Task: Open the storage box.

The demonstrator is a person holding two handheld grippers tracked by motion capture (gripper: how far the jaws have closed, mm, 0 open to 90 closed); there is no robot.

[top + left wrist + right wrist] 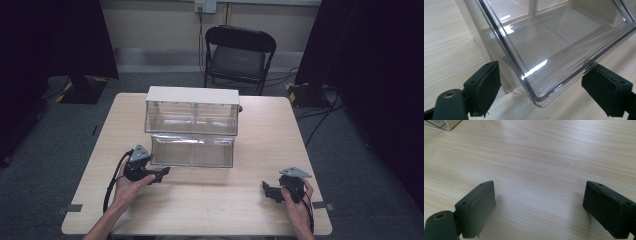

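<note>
Jaws spread wide on the left gripper [541, 87], straddling the clear drawer's [554, 47] corner without gripping; drawer pulled out from its cabinet [192, 95]. Right gripper [539, 205] gapes wide over bare counter [544, 157].

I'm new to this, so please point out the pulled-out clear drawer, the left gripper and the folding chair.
clear drawer [192, 151]: high view, front wall.
left gripper [161, 174]: high view, between its fingertips.
folding chair [238, 61]: high view, seat.
</note>
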